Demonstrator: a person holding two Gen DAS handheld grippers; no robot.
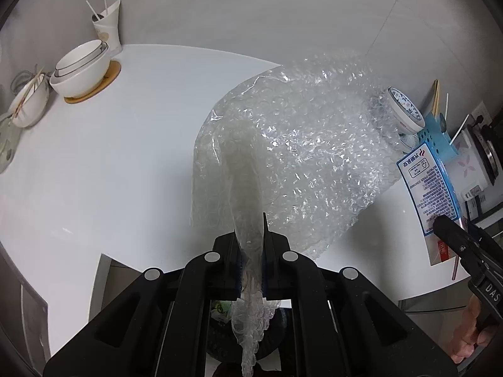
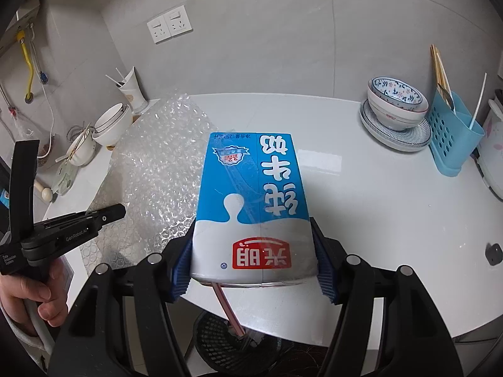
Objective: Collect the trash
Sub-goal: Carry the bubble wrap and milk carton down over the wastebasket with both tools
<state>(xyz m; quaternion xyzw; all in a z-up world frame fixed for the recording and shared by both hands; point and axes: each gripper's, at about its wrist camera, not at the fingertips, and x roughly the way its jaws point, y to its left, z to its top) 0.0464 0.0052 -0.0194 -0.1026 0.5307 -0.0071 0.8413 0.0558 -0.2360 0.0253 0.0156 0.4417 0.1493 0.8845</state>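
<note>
My left gripper [image 1: 250, 245] is shut on a sheet of clear bubble wrap [image 1: 292, 157], pinching its near edge; the rest of the sheet lies spread over the white table [image 1: 125, 157]. The bubble wrap also shows in the right wrist view [image 2: 157, 169]. My right gripper [image 2: 254, 251] is shut on a blue and white milk carton [image 2: 251, 201], held upside down with a straw hanging from it, over the table's front edge. The carton shows at the right of the left wrist view [image 1: 430, 185]. A black mesh trash bin [image 2: 226, 345] stands on the floor below the carton.
White bowls on a wooden coaster [image 1: 85, 72] and a paper cup with sticks [image 1: 108, 28] stand at the far left. Patterned bowls on a plate [image 2: 396, 113], a blue utensil holder [image 2: 452, 132] and a white appliance [image 2: 493, 150] stand at the right.
</note>
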